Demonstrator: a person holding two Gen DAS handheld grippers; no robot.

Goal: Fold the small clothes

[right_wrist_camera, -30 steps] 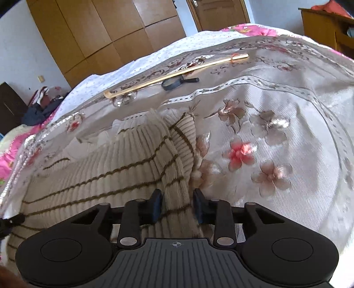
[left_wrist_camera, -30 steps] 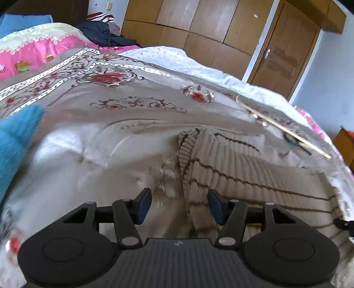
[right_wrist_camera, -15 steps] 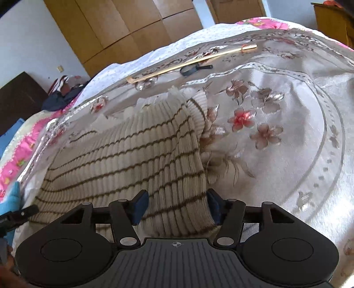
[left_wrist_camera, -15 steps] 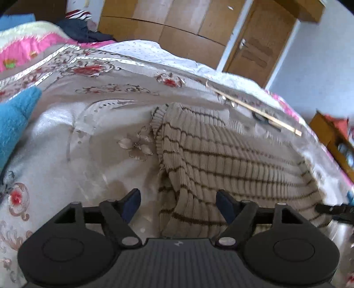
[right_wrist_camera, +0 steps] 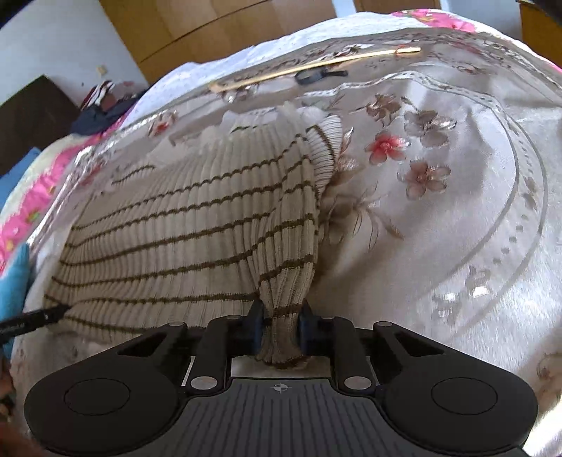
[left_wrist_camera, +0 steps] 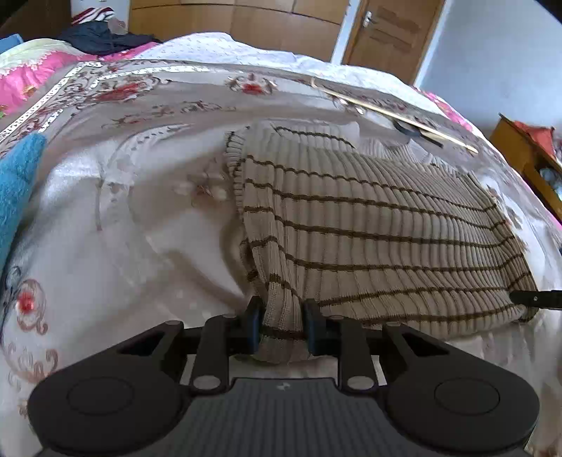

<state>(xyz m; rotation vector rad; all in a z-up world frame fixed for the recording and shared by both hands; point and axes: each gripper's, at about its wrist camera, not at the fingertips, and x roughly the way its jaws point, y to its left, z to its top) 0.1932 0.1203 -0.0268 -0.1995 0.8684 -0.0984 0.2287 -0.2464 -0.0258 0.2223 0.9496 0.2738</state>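
Both grippers have moved in on the sweater's near hem since a second ago: then their jaws stood wide with the knit only lying between or just ahead of them, now each has a bunched fold of fabric pinched between its pads. Jaws on both are closing.

Left gripper [left_wrist_camera: 280, 325] clamps the near left corner of the sweater [left_wrist_camera: 368, 225], the ribbed knit gathered into a narrow pleat between the blue pads. Right gripper [right_wrist_camera: 280, 325] does the same on the near right corner, fabric squeezed into a tight neck there. In the left view the tip of the right gripper shows at the far right edge, touching the hem; in the right view the left gripper's tip shows at the far left edge, also at the hem.

Sweater is beige with thin brown stripes, lies flat across the middle of the bed [right_wrist_camera: 456, 211], on a pale satin cover with pink and brown flowers. One cuff end [right_wrist_camera: 326, 147] is folded over near the far right of the garment.

Beyond the sweater: a long thin wooden stick [right_wrist_camera: 316, 65] and, just beside it, a small black magnifying glass [right_wrist_camera: 312, 75]. Blue cloth [left_wrist_camera: 17, 182] sits at the left edge of the bed. Dark clothes pile [left_wrist_camera: 102, 37] at the far corner, wooden wardrobe [left_wrist_camera: 228, 17] and door [left_wrist_camera: 390, 31] behind.
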